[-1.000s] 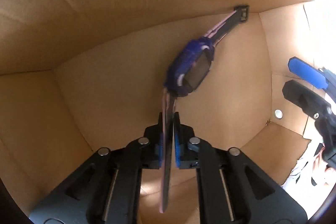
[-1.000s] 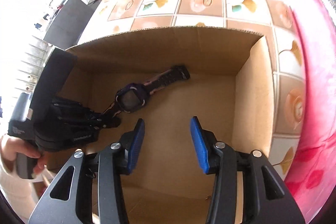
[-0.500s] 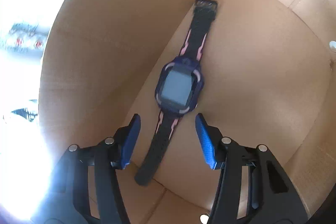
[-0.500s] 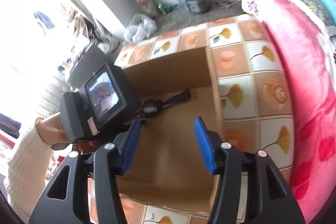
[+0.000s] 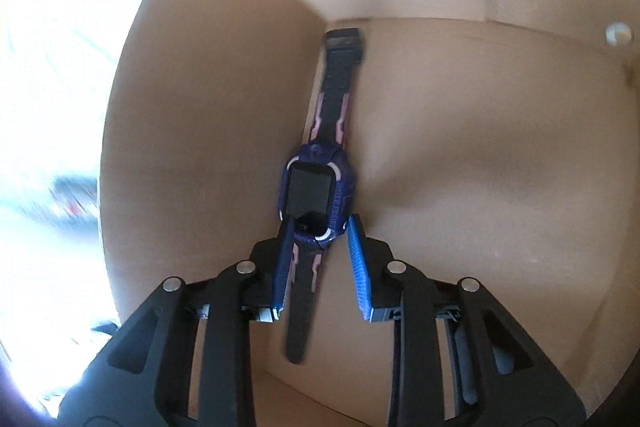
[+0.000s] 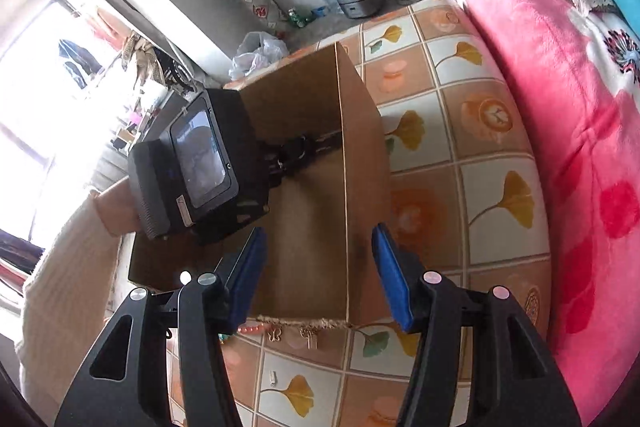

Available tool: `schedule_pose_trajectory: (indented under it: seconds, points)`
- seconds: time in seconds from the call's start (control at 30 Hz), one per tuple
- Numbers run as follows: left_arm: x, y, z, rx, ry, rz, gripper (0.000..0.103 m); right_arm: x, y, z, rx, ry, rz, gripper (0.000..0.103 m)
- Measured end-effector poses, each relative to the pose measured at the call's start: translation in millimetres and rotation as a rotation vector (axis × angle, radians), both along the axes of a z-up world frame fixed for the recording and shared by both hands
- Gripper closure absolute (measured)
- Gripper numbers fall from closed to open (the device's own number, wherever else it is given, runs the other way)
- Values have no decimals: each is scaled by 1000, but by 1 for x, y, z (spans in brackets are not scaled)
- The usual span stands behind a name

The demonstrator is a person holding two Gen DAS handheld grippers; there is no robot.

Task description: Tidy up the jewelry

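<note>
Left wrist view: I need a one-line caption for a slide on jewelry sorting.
Open left gripper straddles a purple watch lying along the wall inside a cardboard box.

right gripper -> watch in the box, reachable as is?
Probably not directly. The right gripper hovers open outside the cardboard box, near its wall, and the left gripper already straddles the watch inside, filling the opening. It would have to go over the wall once the left clears.

Both claws are showing black plastic frames with triangular cutouts, silver round screws and ribbed blue finger pads (image 5: 359, 263). Above the right claw (image 6: 316, 275), a cream knitted sleeve (image 6: 60, 291) is covering the person's arm.
</note>
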State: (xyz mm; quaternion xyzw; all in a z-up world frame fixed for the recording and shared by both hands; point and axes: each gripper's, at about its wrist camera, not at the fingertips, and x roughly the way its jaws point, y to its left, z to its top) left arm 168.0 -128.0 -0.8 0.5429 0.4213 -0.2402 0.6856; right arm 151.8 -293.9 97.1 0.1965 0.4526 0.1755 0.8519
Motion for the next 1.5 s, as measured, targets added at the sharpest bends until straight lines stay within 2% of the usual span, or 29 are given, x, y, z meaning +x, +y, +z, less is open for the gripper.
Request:
schedule_pose_trajectory:
  seconds: [0.1,0.17,0.27,0.3,0.33,0.37,0.47,0.5,0.57,0.63,0.67,0.73,0.77,0.83,0.87,0.9,0.93,1.0,1.03,1.1,1.17,1.23,1.37,1.5]
  points:
    - [-16,2,1,-15,12,61,64,-4,-3,-11,16,36,1,49]
    - [-23,8,18,-103,20,91,64,-12,-5,-12,16,20,-7,49]
    - [-39,23,56,-211,-55,124,62,-15,-6,-13,-73,-41,-29,49]
    - [-53,32,74,-259,-111,162,58,-20,-7,-15,-121,-55,-56,48]
    - [-66,40,89,-313,-147,189,57,-28,-10,-16,-122,-79,-75,47]
    - [-87,53,107,-399,-168,208,57,-36,-13,-16,-101,-107,-91,47]
    - [-160,96,162,-713,-139,180,52,-64,-20,-11,-69,-182,-142,47]
    - [-181,109,170,-773,-138,173,45,-75,-19,-7,-70,-218,-150,47]
    - [-231,115,184,-857,-181,183,44,-100,-13,4,-111,-314,-172,47]
    - [-264,136,183,-899,-199,231,44,-127,-3,13,-166,-406,-172,46]
    - [-268,159,182,-905,-192,256,44,-136,3,15,-184,-431,-159,45]
    - [-285,150,171,-884,-173,309,46,-150,22,11,-216,-460,-100,43]
    - [-286,169,168,-873,-163,334,46,-154,32,5,-232,-461,-71,43]
    - [-292,182,131,-842,-164,393,55,-156,54,-14,-277,-448,-10,43]
    - [-259,197,124,-833,-156,414,57,-157,63,-22,-290,-442,8,43]
    - [-254,208,111,-818,-152,441,64,-158,71,-32,-291,-444,28,43]
    - [-230,208,91,-804,-153,457,74,-161,78,-42,-274,-473,51,43]
    - [-212,223,81,-802,-116,486,88,-168,86,-54,-249,-508,87,43]
    - [-202,212,73,-814,-92,494,91,-168,91,-60,-269,-502,87,43]
    - [-190,199,69,-847,-53,498,92,-169,100,-70,-309,-484,99,43]
    - [-181,188,62,-848,-59,487,92,-171,101,-74,-307,-486,113,43]
    - [-173,181,51,-854,-29,477,91,-172,101,-78,-307,-480,116,43]
    - [-157,168,31,-887,41,488,91,-168,100,-80,-243,-464,130,43]
    - [-151,152,27,-825,-24,481,89,-165,113,-78,-264,-478,174,43]
